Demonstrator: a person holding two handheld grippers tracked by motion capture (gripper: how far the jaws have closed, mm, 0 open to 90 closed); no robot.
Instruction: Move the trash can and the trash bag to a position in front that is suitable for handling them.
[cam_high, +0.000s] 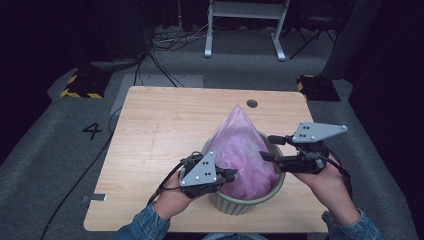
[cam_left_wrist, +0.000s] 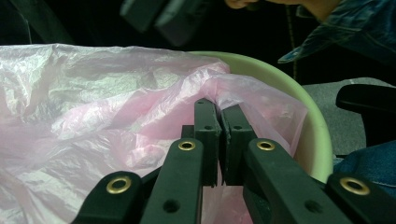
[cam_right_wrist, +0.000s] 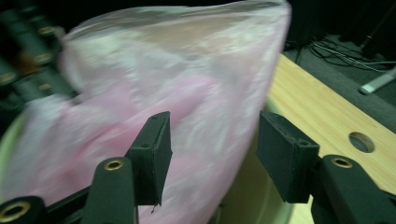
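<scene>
The light wood bench (cam_high: 165, 125) stands on grey carpet (cam_high: 55, 145) marked "4", with cables (cam_high: 170, 42) behind in a dark room. The left gripper (cam_left_wrist: 219, 109) has its jaws pinching the pink bag (cam_high: 240, 145) in the green pot (cam_high: 235, 202). The right gripper (cam_right_wrist: 212, 149) has its jaws spread beside the bag.

You're at a light wood table (cam_high: 165, 130) with a round hole (cam_high: 252, 103) near its far edge. Grey carpet floor (cam_high: 45, 145) around it, a black "4" (cam_high: 92, 130) marked at your left. Two yellow-black striped bases (cam_high: 82, 85) sit at the far corners, left and right. Black cables (cam_high: 165, 42) tangle beyond the table. A white metal frame (cam_high: 245, 25) stands farther back. Room edges are dark; the light falls mainly on the table.
</scene>
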